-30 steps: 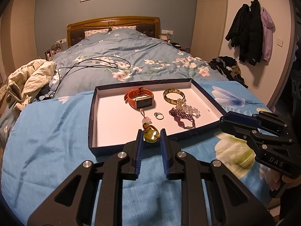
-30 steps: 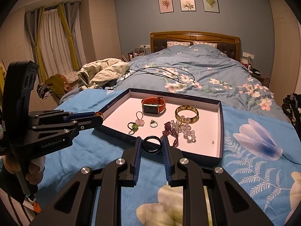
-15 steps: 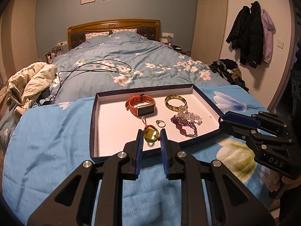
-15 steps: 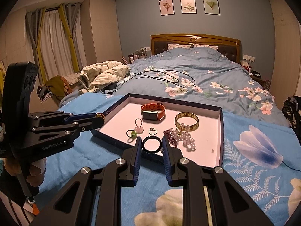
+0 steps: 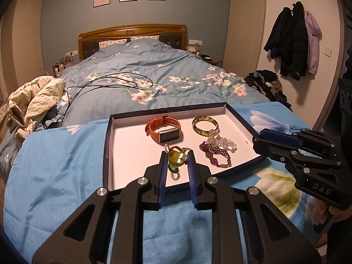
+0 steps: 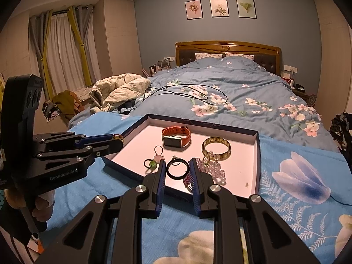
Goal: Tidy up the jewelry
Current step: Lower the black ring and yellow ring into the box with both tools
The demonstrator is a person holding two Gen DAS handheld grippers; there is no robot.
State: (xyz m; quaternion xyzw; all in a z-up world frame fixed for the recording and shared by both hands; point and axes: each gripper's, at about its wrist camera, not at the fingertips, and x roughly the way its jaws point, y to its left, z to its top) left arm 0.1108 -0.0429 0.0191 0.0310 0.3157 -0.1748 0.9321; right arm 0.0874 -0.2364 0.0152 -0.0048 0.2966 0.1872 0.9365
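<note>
Bedroom with a blue floral duvet, over whose foot lies a lighter blue cloth [image 6: 72,189] carrying a shallow dark-rimmed tray [image 6: 257,154]. Over the tray's near edge the left gripper [image 5: 177,161] is clamped on a green pendant [image 5: 176,158] with a red cord, while the right gripper [image 6: 177,170] pinches a black ring [image 6: 177,170]. Toward the tray's far edge lie an orange watch [image 5: 164,128] and a yellowish bangle [image 5: 205,125], with what look like beaded bracelets [image 5: 216,150] tangled nearer its right side.

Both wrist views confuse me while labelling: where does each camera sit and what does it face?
Left wrist: rides the left gripper, shut on a green pendant, facing the tray and bed.
Right wrist: rides the right gripper, shut on a black ring, same direction.
Shared: tray, orange watch, each other's gripper.
</note>
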